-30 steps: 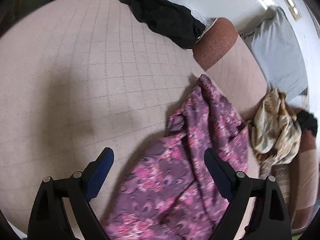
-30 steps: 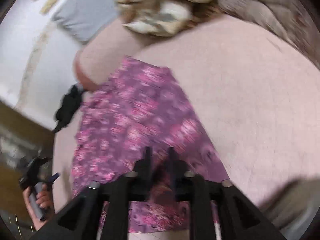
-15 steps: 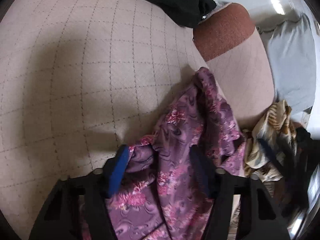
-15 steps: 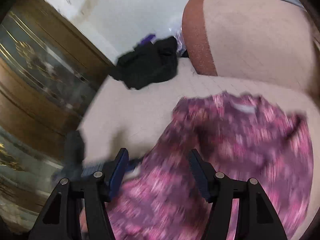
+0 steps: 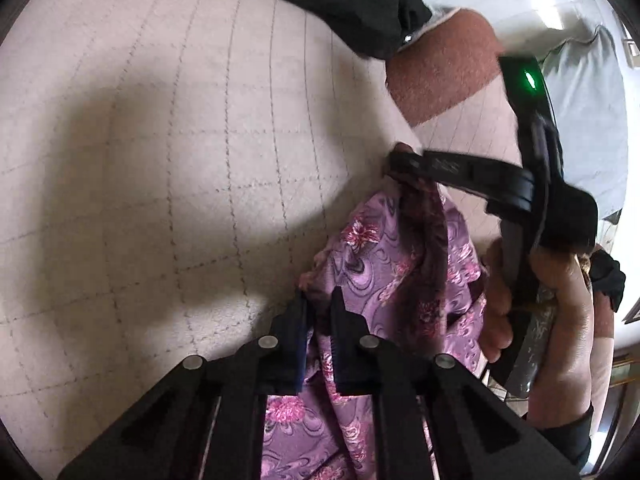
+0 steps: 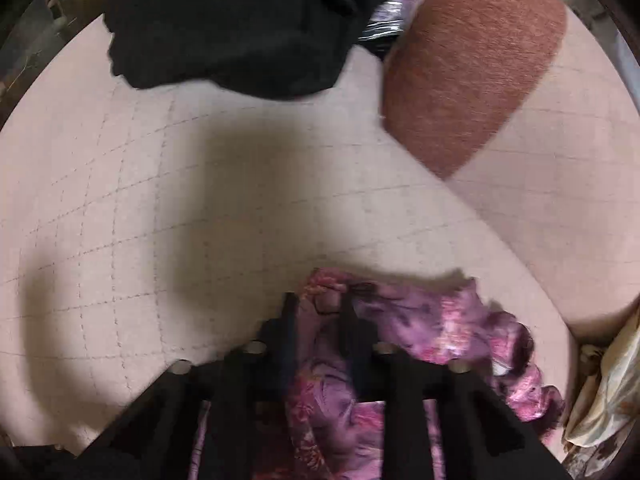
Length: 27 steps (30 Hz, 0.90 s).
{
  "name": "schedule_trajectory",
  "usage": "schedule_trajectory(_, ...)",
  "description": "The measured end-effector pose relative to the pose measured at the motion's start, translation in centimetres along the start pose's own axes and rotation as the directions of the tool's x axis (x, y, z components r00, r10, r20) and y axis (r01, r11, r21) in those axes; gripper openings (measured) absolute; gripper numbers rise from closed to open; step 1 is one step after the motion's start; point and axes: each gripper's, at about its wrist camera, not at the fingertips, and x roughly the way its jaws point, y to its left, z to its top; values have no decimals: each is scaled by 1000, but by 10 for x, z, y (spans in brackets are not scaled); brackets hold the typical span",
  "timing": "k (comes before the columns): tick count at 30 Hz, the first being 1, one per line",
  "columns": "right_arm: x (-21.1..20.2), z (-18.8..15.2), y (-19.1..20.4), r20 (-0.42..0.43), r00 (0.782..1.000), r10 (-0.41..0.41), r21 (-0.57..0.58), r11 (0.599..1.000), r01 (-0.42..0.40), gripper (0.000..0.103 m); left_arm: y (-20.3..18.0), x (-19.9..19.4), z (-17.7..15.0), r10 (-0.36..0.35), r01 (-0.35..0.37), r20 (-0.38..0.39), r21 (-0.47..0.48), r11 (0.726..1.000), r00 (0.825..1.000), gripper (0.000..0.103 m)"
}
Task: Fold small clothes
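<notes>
A purple floral garment [image 5: 392, 248] lies bunched on a pale pink quilted seat [image 5: 160, 160]. My left gripper [image 5: 320, 304] is shut on its near edge, fabric pinched between the fingers. Further off in the left wrist view, the right gripper [image 5: 394, 166], held by a hand [image 5: 560, 320], points steeply down onto the garment's far corner. In the right wrist view, the right gripper [image 6: 320, 308] has its jaws closing, with a fold of the purple garment [image 6: 440, 328] squeezed between the fingers.
A black garment [image 6: 248, 24] lies heaped at the far edge of the seat [image 6: 200, 200]. A red-brown bolster end [image 6: 472, 60] rises at the right. A beige patterned cloth [image 6: 600, 400] sits at the right edge. A grey pillow [image 5: 588, 120] lies beyond.
Both grippers went from open to closed on the purple garment. The left one came down onto its near edge. The right one swung across and turned down onto the far corner.
</notes>
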Motion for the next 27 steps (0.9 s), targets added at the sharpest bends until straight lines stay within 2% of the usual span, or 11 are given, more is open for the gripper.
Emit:
schedule_trajectory(2, -18, -1, -20, 44, 999, 22, 56, 998, -24, 10, -3, -9, 0, 9, -10, 33, 13, 1000, 999, 8)
schedule_trajectory(5, -42, -6, -67, 142, 966, 215, 226, 943, -243, 10, -12, -19, -3, 52, -58, 96, 64, 996, 994, 8)
schedule_trajectory(7, -35, -5, -78, 147, 955, 257, 271, 918, -289, 9, -22, -22, -7, 89, -106, 139, 122, 987, 986, 8)
schedule_trajectory(14, -13, -18, -119, 301, 840, 451, 444, 714, -542, 8, -36, -33, -21, 154, -220, 275, 227, 949, 949, 7)
schedule_trajectory(15, -8, -16, -119, 312, 836, 451, 459, 699, -548, 8, -37, -33, -22, 162, -230, 278, 233, 945, 947, 8)
schedule_trajectory(16, 2, -14, -118, 302, 840, 451, 482, 688, -542, 9, -37, -30, -20, 176, -243, 275, 232, 942, 945, 8)
schedule_trajectory(18, 33, -17, -114, 194, 892, 409, 524, 725, -447, 12, -35, -20, -16, 216, -273, 256, 212, 938, 942, 8)
schedule_trajectory(21, 12, -31, -119, 234, 910, 342, 509, 754, -414, 13, -20, -24, -12, 288, -335, 285, 133, 933, 914, 9)
schedule_trajectory(22, -5, -36, -121, 229, 942, 247, 496, 803, -331, 24, -18, -27, -10, 294, -342, 299, 123, 932, 908, 9)
schedule_trajectory(23, -21, -43, -124, 229, 959, 168, 484, 835, -262, 46, -15, -30, -8, 292, -343, 314, 118, 932, 903, 9)
schedule_trajectory(27, -78, -97, -121, 312, 920, 236, 419, 835, -356, 50, -17, -37, -7, 263, -317, 322, 127, 940, 909, 9)
